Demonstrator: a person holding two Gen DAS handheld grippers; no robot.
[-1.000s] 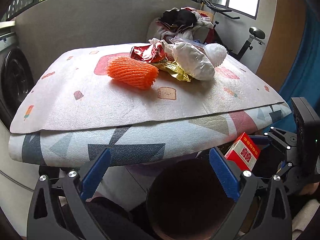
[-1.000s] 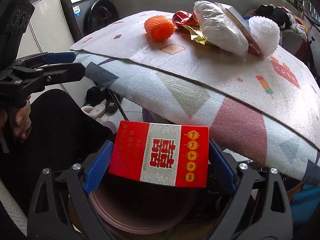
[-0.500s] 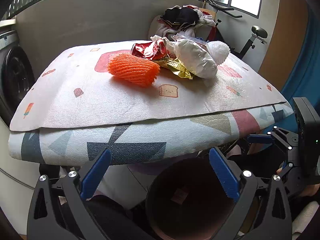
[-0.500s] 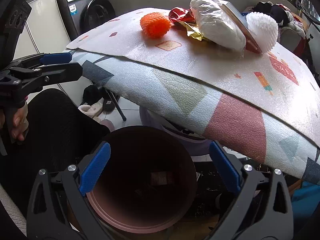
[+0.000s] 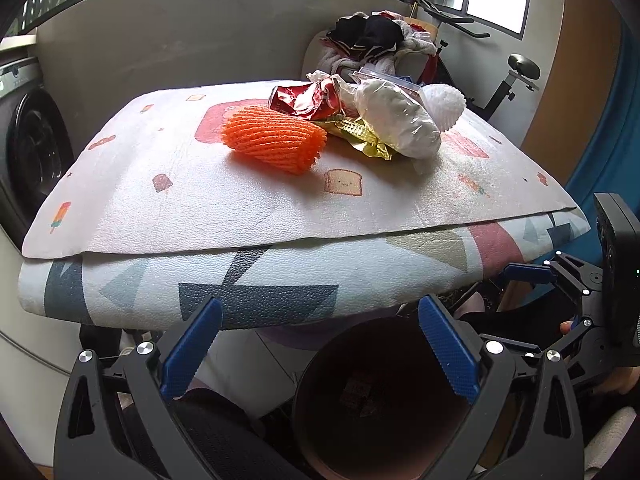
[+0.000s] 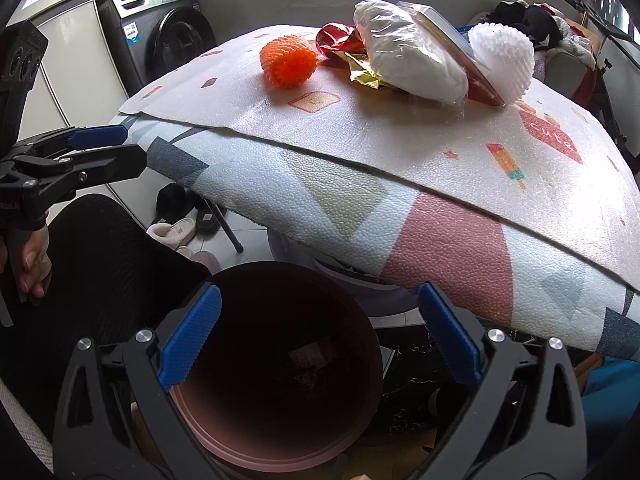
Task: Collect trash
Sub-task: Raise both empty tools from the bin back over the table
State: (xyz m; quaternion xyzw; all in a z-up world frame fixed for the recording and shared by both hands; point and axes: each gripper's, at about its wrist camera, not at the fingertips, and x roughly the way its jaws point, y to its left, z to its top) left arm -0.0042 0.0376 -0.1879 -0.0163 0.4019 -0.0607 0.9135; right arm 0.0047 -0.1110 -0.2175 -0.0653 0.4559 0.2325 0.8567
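Note:
My right gripper (image 6: pixel 320 340) stands open and empty directly over a dark round bin (image 6: pixel 340 456) on the floor; a box lies dimly at the bin's bottom. My left gripper (image 5: pixel 320 354) is open too, just left of the bin (image 5: pixel 316 436). On the padded table (image 5: pixel 200 200) lie an orange foam net (image 5: pixel 276 142), a crushed red wrapper (image 5: pixel 304 98), a gold wrapper (image 5: pixel 362 136), a clear bag of white stuff (image 5: pixel 396 118) and a white foam net (image 5: pixel 444 104). From the right wrist view, the orange net (image 6: pixel 288 62) and bag (image 6: pixel 412 64) sit far up the table.
A washing machine (image 6: pixel 168 44) stands left of the table. Slippers (image 6: pixel 176 232) and a table leg (image 6: pixel 228 228) are on the floor beneath it. A pile of clothes (image 5: pixel 372 40) and an exercise bike (image 5: pixel 508 80) stand behind. A person's dark-clothed lap (image 6: pixel 108 264) fills the lower left.
The red and white box that was between my right gripper's fingers has dropped into the bin. The right jaws have spread a little wider. My left gripper has stayed put.

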